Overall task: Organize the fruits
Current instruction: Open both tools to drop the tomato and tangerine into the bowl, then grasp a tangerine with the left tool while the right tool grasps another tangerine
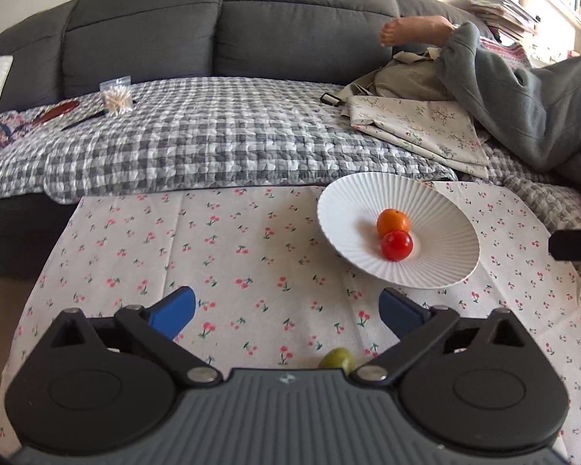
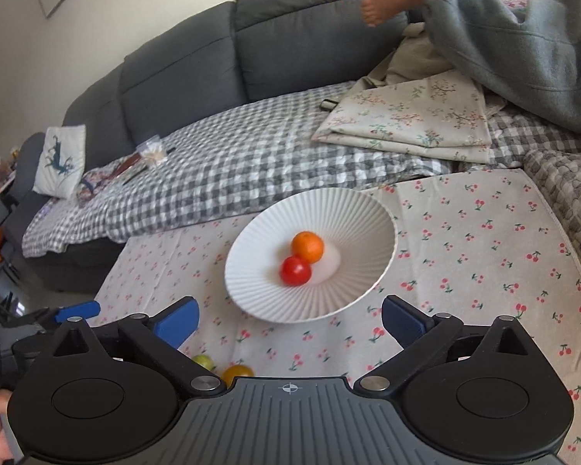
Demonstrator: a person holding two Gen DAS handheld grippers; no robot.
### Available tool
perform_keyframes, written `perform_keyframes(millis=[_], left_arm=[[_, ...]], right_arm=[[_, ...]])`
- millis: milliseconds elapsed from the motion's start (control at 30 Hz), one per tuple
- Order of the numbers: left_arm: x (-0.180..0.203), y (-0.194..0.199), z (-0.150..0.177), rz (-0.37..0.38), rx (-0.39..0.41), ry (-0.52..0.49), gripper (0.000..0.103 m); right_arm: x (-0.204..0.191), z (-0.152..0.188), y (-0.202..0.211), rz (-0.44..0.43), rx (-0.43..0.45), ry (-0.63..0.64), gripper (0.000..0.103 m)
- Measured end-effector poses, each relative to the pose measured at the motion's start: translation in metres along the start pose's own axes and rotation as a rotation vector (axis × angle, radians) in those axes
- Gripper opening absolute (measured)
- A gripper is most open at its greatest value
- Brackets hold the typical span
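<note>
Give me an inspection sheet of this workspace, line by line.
Surface: cherry-print tablecloth in front of a sofa.
Job's things: white ribbed bowl holds an orange fruit touching a red fruit; green fruit and yellow fruit lie on the cloth outside it.
Clutter: nothing seen on the cloth.
Grippers: left gripper and right gripper both open, empty.
Cables: nothing seen.
Surroundings: grey sofa, checked blanket, folded floral cloth, a bare foot.
</note>
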State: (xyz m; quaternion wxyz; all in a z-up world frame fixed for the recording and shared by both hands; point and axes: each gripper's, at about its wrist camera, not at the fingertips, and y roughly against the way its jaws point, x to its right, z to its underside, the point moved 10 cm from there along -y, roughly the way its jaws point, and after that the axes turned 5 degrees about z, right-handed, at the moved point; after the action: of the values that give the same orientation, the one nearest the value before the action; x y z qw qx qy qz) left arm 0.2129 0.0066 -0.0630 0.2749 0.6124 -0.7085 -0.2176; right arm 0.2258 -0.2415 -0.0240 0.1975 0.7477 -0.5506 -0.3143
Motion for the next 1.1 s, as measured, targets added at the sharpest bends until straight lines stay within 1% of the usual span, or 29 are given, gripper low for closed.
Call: perform_keyframes(millis=[133, 267, 433, 500, 533, 633, 733, 833, 933, 1033, 1100], left_arm=[[-0.011, 0.011, 0.012, 0.005, -0.011, 0.053, 0.102], [-0.019, 0.017, 0.025, 0.010, -0.034, 0.072, 0.102], [-0.027, 0.023, 0.035, 0.006, -0.037, 0.058, 0.102], [-0.031, 0.023, 0.040, 0.004, -0.049, 0.052, 0.102], [-0.033, 0.022, 0.044, 0.003, -0.060, 0.050, 0.102], [-0.039, 0.020, 0.054, 0.009, -0.094, 0.055, 0.102], [-0.043, 0.018, 0.063, 0.019, -0.123, 0.053, 0.102], [-0.044, 0.014, 0.071, 0.024, -0.151, 0.038, 0.102], [-0.044, 0.008, 0.073, 0.032, -0.159, 0.049, 0.101], [-0.042, -0.002, 0.077, 0.038, -0.181, 0.068, 0.097], [-0.039, -0.010, 0.081, 0.046, -0.198, 0.066, 0.091]], right_arm=[[-0.020, 0.012, 0.009, -0.019, -0.001, 0.040, 0.103], [-0.035, 0.026, 0.018, -0.024, 0.020, 0.097, 0.103], [-0.040, 0.047, 0.022, 0.012, 0.043, 0.134, 0.103], [-0.040, 0.058, 0.018, 0.046, 0.015, 0.154, 0.103], [-0.040, 0.062, 0.017, 0.052, 0.000, 0.149, 0.103], [-0.044, 0.074, 0.017, 0.031, -0.033, 0.135, 0.103], [-0.046, 0.082, 0.017, 0.024, -0.043, 0.132, 0.103], [-0.042, 0.086, 0.015, 0.036, -0.053, 0.114, 0.103], [-0.038, 0.088, 0.012, 0.043, -0.066, 0.079, 0.103], [-0.039, 0.090, 0.009, 0.031, -0.077, 0.072, 0.103], [-0.041, 0.092, 0.006, 0.031, -0.083, 0.079, 0.103]])
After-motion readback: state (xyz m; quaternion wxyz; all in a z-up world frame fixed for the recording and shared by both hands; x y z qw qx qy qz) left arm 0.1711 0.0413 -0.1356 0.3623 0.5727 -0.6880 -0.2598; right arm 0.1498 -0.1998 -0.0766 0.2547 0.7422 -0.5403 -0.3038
